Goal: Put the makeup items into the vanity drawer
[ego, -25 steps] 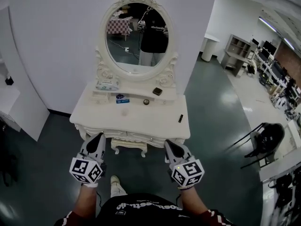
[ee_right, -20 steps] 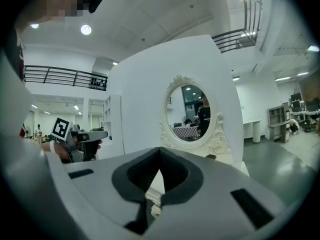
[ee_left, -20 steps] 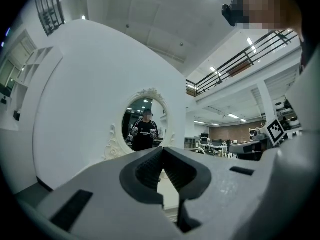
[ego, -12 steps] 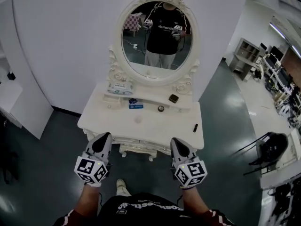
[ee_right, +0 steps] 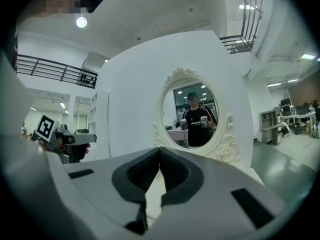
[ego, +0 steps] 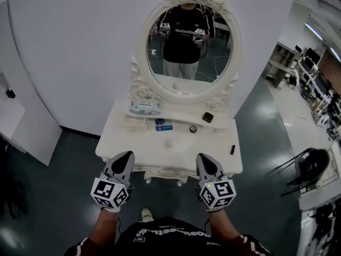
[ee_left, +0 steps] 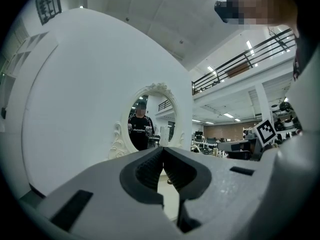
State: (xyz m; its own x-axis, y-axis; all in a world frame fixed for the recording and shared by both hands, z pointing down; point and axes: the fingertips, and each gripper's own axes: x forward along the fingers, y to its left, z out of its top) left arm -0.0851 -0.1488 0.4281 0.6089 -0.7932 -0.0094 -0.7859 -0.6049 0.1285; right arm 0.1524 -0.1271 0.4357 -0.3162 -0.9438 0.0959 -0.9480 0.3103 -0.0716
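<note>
A white vanity table (ego: 133, 145) stands against the wall under an oval mirror (ego: 189, 47). On its top lie a black lipstick tube (ego: 232, 149), a small round compact (ego: 193, 129), a dark square compact (ego: 208, 117) and a blue item (ego: 163, 125). My left gripper (ego: 125, 159) and right gripper (ego: 204, 159) hover side by side at the table's front edge, both shut with nothing in them. The shut tips of the left gripper (ee_left: 163, 150) and of the right gripper (ee_right: 159, 150) point level at the mirror. The drawer front is hidden below the table edge.
A tissue box (ego: 145, 106) sits on the raised shelf at the mirror's foot. A white partition (ego: 24, 121) stands to the left, and a dark chair (ego: 309, 167) to the right on the grey floor. My shoe (ego: 145, 215) shows below the table.
The vanity has come closer and shifted right in the head view as I walked up to it. Both grippers advanced with me to its front edge and stayed shut.
</note>
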